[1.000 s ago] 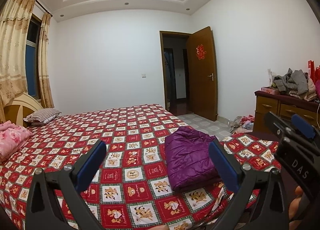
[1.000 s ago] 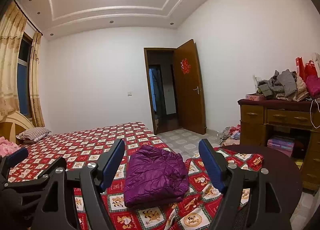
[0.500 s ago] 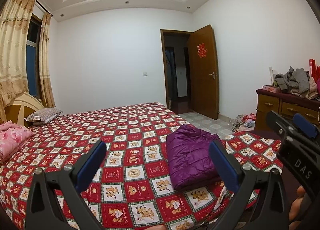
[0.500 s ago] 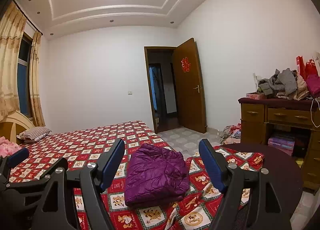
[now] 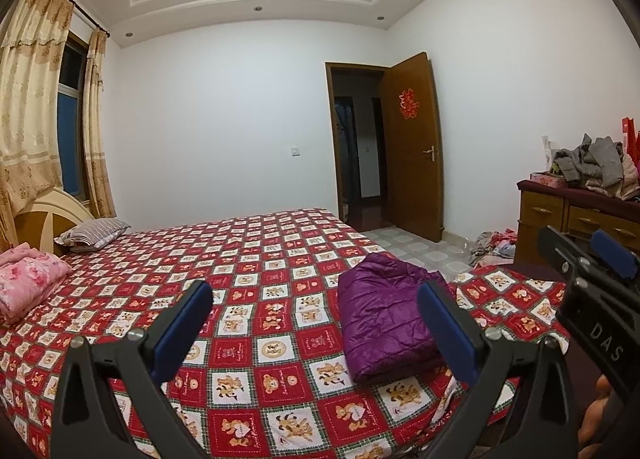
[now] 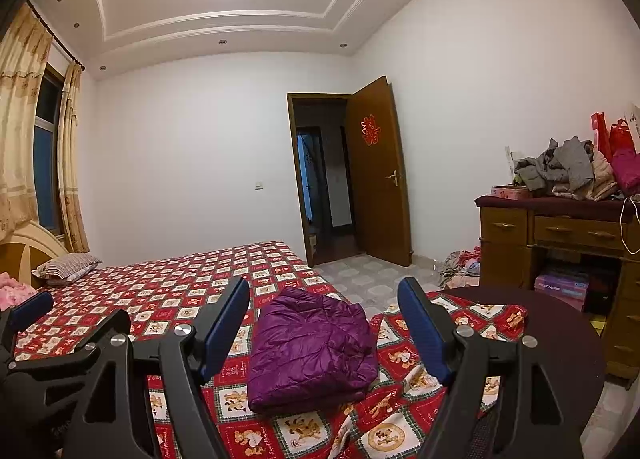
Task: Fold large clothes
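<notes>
Lying folded into a compact bundle, the purple jacket point(image 6: 310, 347) sits on the red patterned bedspread point(image 5: 248, 259) near the bed's foot corner. Left gripper point(image 5: 316, 319) is held above the bedspread just left of the jacket, jaws spread wide and empty. Right gripper point(image 6: 324, 323) is raised in front of the jacket, jaws likewise wide apart, holding nothing and clear of the fabric. Beyond the jacket stands an open wooden door point(image 6: 376, 171); right of it, a dresser point(image 6: 560, 235) piled with clothes.
</notes>
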`<state>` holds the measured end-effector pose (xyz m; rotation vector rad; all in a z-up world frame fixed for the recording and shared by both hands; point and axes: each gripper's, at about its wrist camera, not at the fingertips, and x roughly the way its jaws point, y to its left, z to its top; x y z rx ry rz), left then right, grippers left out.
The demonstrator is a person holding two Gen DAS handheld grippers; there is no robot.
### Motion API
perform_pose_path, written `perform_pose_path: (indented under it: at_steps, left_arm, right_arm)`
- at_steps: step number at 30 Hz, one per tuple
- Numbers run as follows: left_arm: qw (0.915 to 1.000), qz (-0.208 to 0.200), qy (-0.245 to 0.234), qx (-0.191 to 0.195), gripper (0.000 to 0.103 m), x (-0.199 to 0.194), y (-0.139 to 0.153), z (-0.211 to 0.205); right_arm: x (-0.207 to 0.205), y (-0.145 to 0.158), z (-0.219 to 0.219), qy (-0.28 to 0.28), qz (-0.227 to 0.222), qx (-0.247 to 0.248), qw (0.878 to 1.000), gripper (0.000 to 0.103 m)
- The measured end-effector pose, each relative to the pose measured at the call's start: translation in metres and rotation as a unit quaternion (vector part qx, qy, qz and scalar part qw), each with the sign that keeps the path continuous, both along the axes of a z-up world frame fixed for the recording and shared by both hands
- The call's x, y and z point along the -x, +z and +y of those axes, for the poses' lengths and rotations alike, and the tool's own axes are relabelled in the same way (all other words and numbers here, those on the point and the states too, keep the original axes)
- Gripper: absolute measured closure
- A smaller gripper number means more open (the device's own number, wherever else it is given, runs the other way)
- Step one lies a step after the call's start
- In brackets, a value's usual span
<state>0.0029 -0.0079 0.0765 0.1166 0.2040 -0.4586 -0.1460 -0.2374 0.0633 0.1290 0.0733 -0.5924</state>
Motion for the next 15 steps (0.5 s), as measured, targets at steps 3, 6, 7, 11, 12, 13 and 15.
perform_pose_path:
  at_steps: [3, 6, 7, 11, 12, 13, 15]
  left_arm:
    - [1.0, 0.0, 0.003, -0.002, 0.0, -0.0004, 0.0002, -0.0002]
    - [1.0, 0.005, 0.001, 0.0, 0.0, -0.0015, -0.0001, 0.0]
    - [1.0, 0.007, 0.0, 0.001, 0.0, -0.0018, 0.0002, 0.0005]
    - [1.0, 0.005, 0.004, 0.0, 0.0, -0.0014, 0.0002, 0.0005]
    - [1.0, 0.006, 0.004, 0.0, 0.0, -0.0016, 0.0002, 0.0004]
    - [1.0, 0.006, 0.004, 0.0, 0.0, -0.0015, 0.0002, 0.0004]
    - [1.0, 0.007, 0.004, -0.001, 0.0, -0.0013, -0.0002, -0.0003]
  right_arm:
    - [0.0005, 0.0005, -0.0001, -0.002, -0.001, -0.001, 1.0, 0.026]
    - [0.0002, 0.0004, -0.0004, -0.002, 0.0, -0.003, 1.0, 0.026]
    - [0.0004, 0.0008, -0.0005, -0.002, 0.0, -0.003, 1.0, 0.026]
    - [0.0002, 0.0009, -0.001, -0.003, -0.001, -0.002, 1.0, 0.026]
    - [0.0003, 0.0012, -0.0007, -0.003, -0.001, -0.001, 1.0, 0.026]
    - [0.0, 0.0008, -0.0008, -0.004, -0.001, -0.001, 1.0, 0.026]
    - [0.0, 0.0013, -0.0008, -0.003, 0.0, -0.002, 1.0, 0.026]
